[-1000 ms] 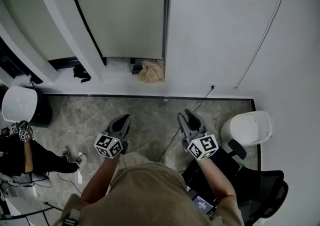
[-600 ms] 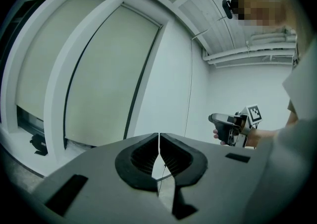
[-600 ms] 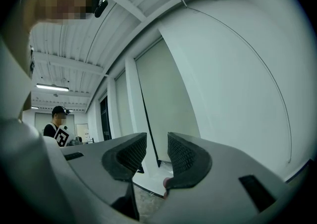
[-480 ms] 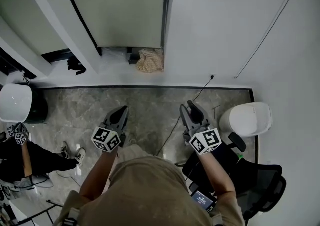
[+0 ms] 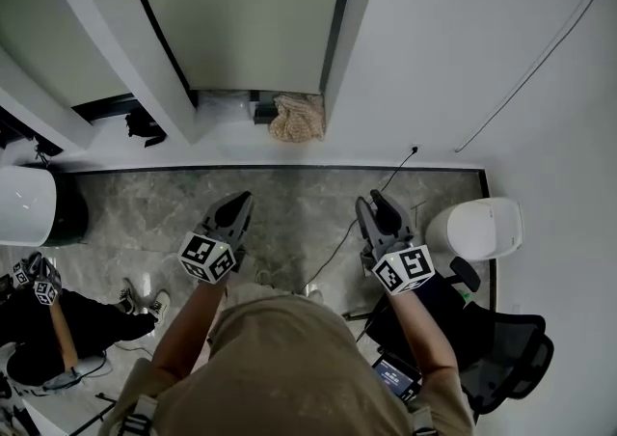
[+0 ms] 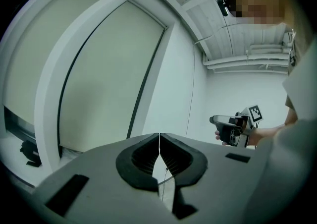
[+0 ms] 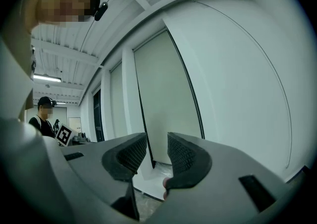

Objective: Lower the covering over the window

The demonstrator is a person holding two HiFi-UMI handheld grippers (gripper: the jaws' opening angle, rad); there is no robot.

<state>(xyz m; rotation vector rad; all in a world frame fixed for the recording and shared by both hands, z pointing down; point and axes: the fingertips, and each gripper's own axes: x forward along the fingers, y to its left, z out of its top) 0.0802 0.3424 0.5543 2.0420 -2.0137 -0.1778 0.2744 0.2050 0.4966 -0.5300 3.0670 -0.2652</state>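
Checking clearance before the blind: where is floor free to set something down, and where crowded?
Free: the grey floor ahead of the left tongs, up to the white ledge, and that ledge right of the beige cloth. A cable crosses the floor's right half. Crowded: white rounded object and black chair at right, seated person at left.

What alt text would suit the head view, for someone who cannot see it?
Seen from above, a person points a left gripper, shut, and a right gripper, open, both empty, toward a window's pale blind. A crumpled beige bundle lies at its foot.
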